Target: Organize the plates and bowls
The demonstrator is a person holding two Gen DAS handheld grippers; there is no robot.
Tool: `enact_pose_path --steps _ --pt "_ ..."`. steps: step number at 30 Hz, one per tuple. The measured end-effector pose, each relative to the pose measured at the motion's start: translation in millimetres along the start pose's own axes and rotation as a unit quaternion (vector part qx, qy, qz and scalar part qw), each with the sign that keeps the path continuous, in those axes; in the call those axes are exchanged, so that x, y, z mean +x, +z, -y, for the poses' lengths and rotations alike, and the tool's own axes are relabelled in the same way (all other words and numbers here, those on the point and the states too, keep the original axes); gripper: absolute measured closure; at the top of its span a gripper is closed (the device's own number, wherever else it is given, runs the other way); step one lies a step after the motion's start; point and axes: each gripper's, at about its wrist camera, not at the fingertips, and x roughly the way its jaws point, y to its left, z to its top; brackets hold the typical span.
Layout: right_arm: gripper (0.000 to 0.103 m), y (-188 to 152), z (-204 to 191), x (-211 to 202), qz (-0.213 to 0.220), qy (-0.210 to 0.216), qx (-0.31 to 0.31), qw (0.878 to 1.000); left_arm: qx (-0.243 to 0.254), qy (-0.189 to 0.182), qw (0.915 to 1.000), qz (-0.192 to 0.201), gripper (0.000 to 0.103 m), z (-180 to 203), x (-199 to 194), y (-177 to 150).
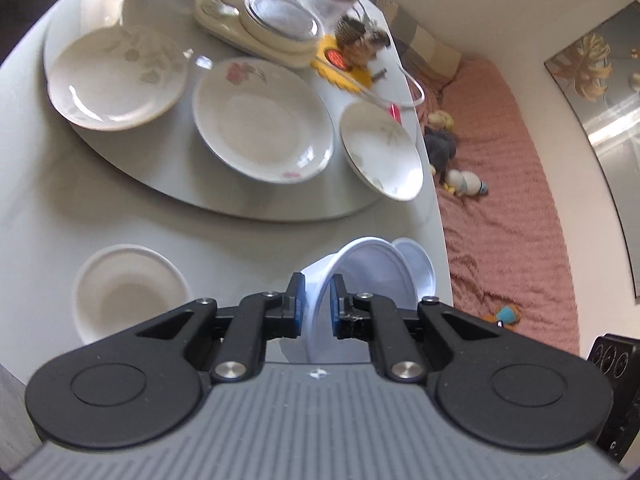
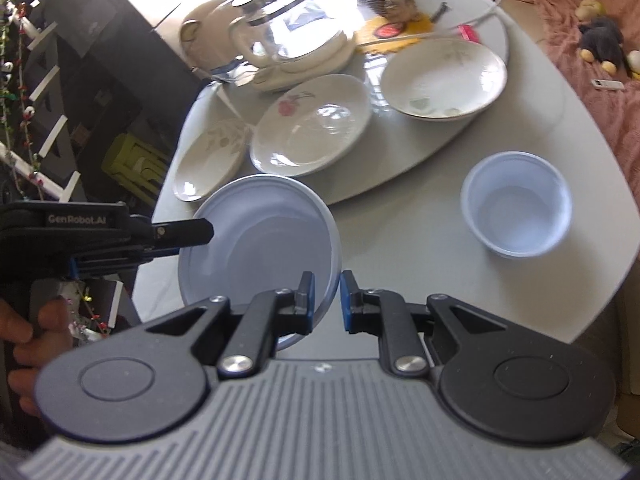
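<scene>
Both grippers hold one pale plastic bowl (image 2: 260, 248) above the grey table (image 2: 400, 240). My right gripper (image 2: 326, 300) is shut on its near rim, and my left gripper (image 2: 206, 232) clamps the left rim. In the left wrist view the left gripper (image 1: 318, 304) pinches the rim of the tilted plastic bowl (image 1: 368, 280). A second plastic bowl (image 2: 516, 216) stands on the table to the right. A white ceramic bowl (image 1: 128, 292) sits at the left. Three flowered plates (image 1: 116, 80) (image 1: 262, 120) (image 1: 380, 152) lie on the turntable (image 1: 120, 168).
A glass kettle (image 2: 288, 20) on its cream base and a yellow mat with ornaments (image 1: 352, 52) fill the back of the turntable. The table's edge runs close on the right, beside a pink-covered sofa (image 1: 500, 160) with toys. A hand (image 2: 24, 344) grips the left tool's handle.
</scene>
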Motion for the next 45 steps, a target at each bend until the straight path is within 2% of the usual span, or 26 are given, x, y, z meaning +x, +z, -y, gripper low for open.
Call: enact_pose_path --steps 16,22,26,36,44,45 --pt "0.087 17 -77 52 -0.046 0.013 -0.072 0.996 -0.061 0.014 0.9975 0.033 0.089 -87 -37 15" --pt "0.087 17 -101 87 -0.081 0.006 -0.096 0.992 -0.062 0.039 0.9971 0.019 0.089 -118 -29 20" --pt "0.087 15 -111 108 -0.101 -0.016 -0.103 0.989 -0.075 0.046 0.9961 0.009 0.089 -137 -18 17" --pt "0.087 5 -120 140 -0.163 -0.023 -0.112 0.980 -0.113 0.055 0.9920 -0.007 0.089 -171 -4 3" --pt "0.085 6 -125 146 -0.169 -0.035 -0.118 0.978 -0.117 0.062 0.9908 -0.028 0.088 -177 7 2" --pt "0.085 7 -125 146 -0.170 -0.036 -0.117 0.978 -0.113 0.066 0.9908 -0.033 0.085 -177 8 3"
